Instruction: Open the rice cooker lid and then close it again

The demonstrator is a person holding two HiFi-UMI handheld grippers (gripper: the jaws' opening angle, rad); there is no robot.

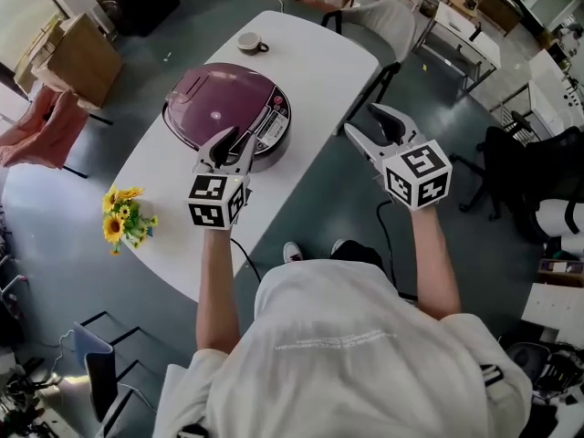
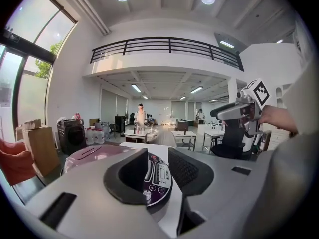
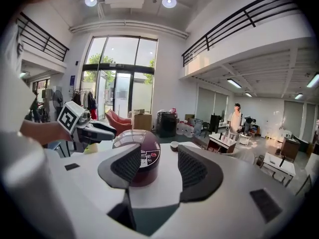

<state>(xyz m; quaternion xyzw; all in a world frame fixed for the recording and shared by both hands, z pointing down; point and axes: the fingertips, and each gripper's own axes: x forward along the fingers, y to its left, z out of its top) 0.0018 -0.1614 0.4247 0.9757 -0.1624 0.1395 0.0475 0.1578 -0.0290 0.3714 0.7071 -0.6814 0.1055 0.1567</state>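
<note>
Item one, head view: the rice cooker, plum-coloured and with its lid down, sits on the white table, its control panel turned toward me. My left gripper is at the cooker's near edge, just beside that panel, jaws spread wide and holding nothing; from here I cannot tell whether the tips touch the shell. My right gripper hangs well to the cooker's right, past the table edge, jaws likewise wide and empty. A cup stands beyond the cooker, and yellow flowers sit to its near left. Item two, left gripper view: the panel shows in the gap between the pads, lower and a little ahead, with the closed lid running off to the left; nothing is pinched. This view adds the buttons close up, though no lid latch that I can pick out. Item three, right gripper view: the whole cooker shows ahead and left of the open jaws, well apart, with the left gripper beside it. I judge the left the nearer hand; the move turns on the cooker's front lying ahead of and below it.
</note>
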